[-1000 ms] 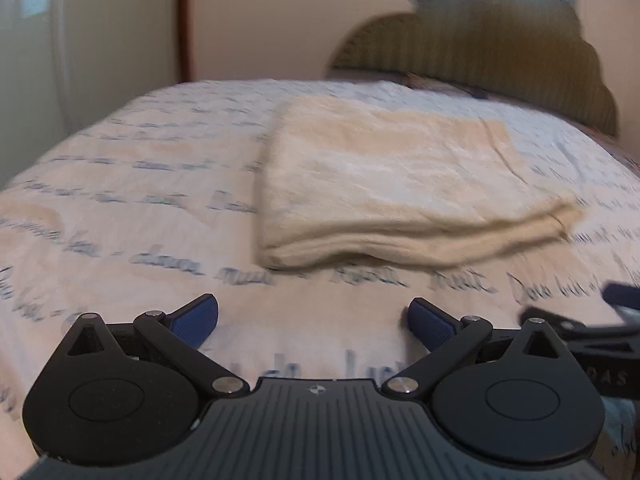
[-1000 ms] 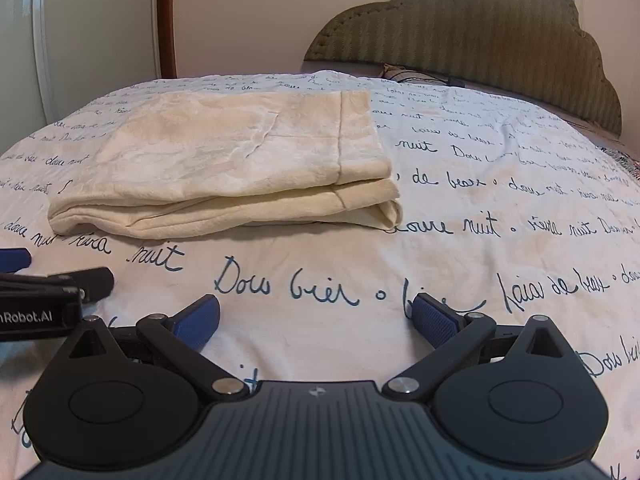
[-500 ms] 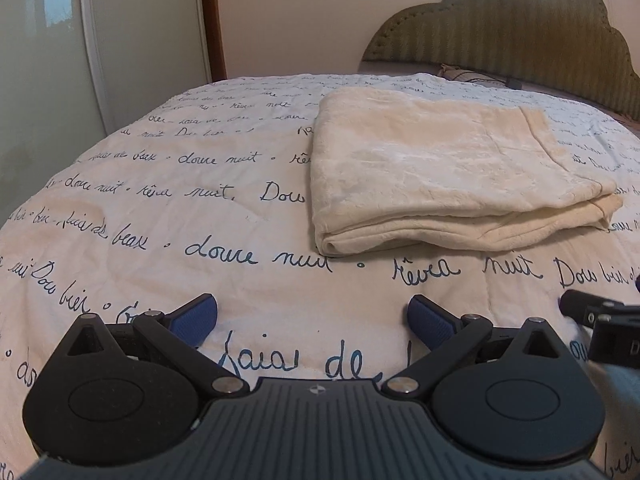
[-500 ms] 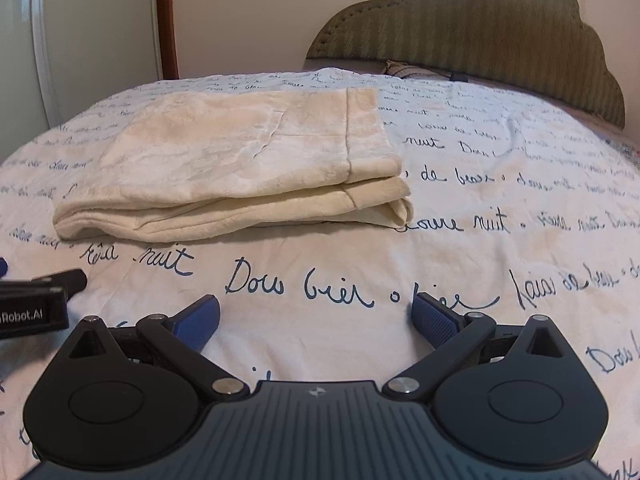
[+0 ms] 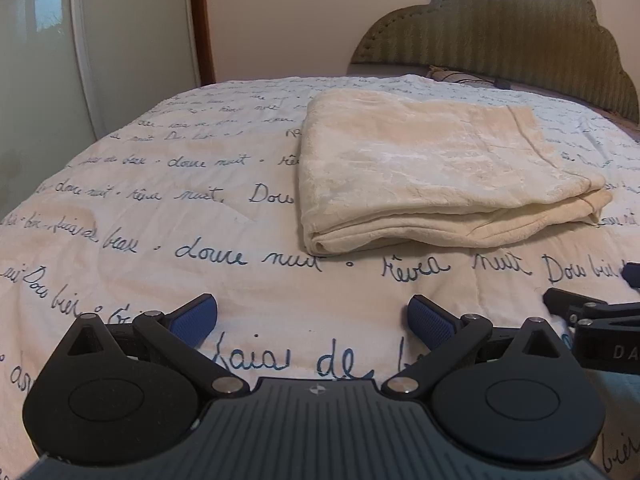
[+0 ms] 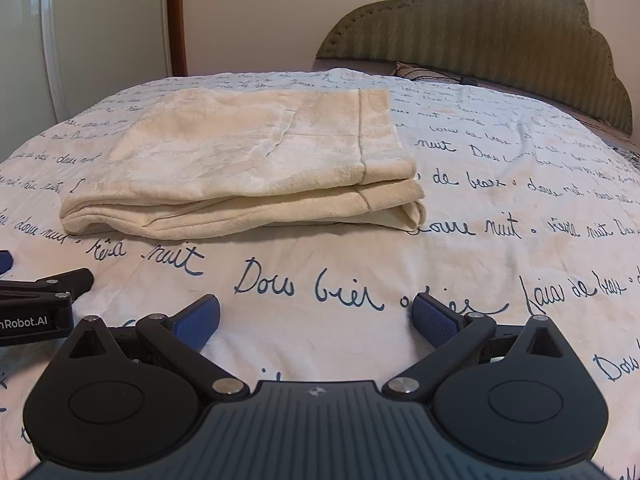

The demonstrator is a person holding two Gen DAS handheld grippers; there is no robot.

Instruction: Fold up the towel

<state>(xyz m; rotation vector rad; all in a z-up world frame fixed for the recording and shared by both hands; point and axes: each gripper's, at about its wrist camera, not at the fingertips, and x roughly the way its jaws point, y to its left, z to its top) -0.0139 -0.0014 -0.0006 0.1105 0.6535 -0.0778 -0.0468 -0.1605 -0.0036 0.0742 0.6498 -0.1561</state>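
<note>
A cream towel (image 5: 432, 168) lies folded in a flat rectangle on the bed, its layered edges facing me; the right wrist view has the same towel (image 6: 256, 164) left of centre. My left gripper (image 5: 312, 318) hovers low over the bedspread, short of the towel's near left corner, open with nothing between its blue pads. My right gripper (image 6: 316, 320) is likewise open and empty, just short of the towel's near right corner. Each gripper's black fingers show at the edge of the other's view.
The bedspread (image 5: 160, 216) is white with blue handwriting print and spreads wide on all sides of the towel. A green padded headboard (image 6: 480, 28) stands behind the bed. A pale wardrobe door (image 5: 48, 80) stands off the left side.
The left wrist view swung left and steadied from blur, so the towel now sits further right in it. The right gripper edged slightly closer to the towel. Both stayed open.
</note>
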